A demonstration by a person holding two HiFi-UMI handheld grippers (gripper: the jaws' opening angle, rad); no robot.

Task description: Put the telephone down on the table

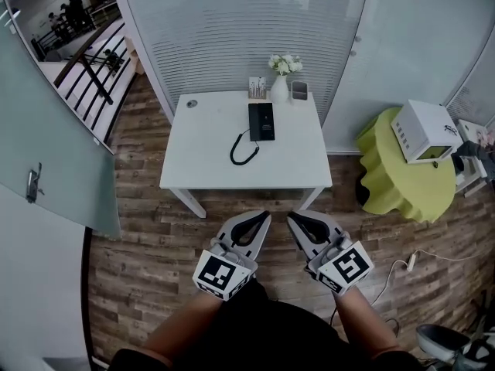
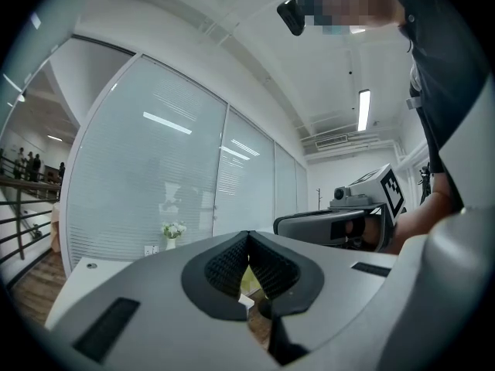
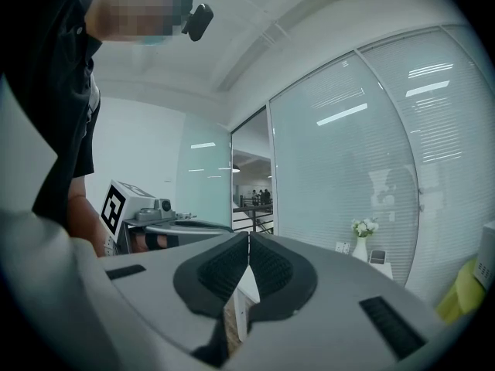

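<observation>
Right now the telephone lies flat on the white table, toward its far edge at twelve o'clock from me. Its curly cord loops off toward seven o'clock from it, and a vase of flowers stands just beyond it at one o'clock. As far as I can judge, the telephone is already down on the table, and I cannot tell whether anything is left to do. My left gripper has its jaws pressed together with nothing between the pads. My right gripper is the same, closed and empty. Both point level toward the table, side by side, short of its near edge and over the wooden floor.
</observation>
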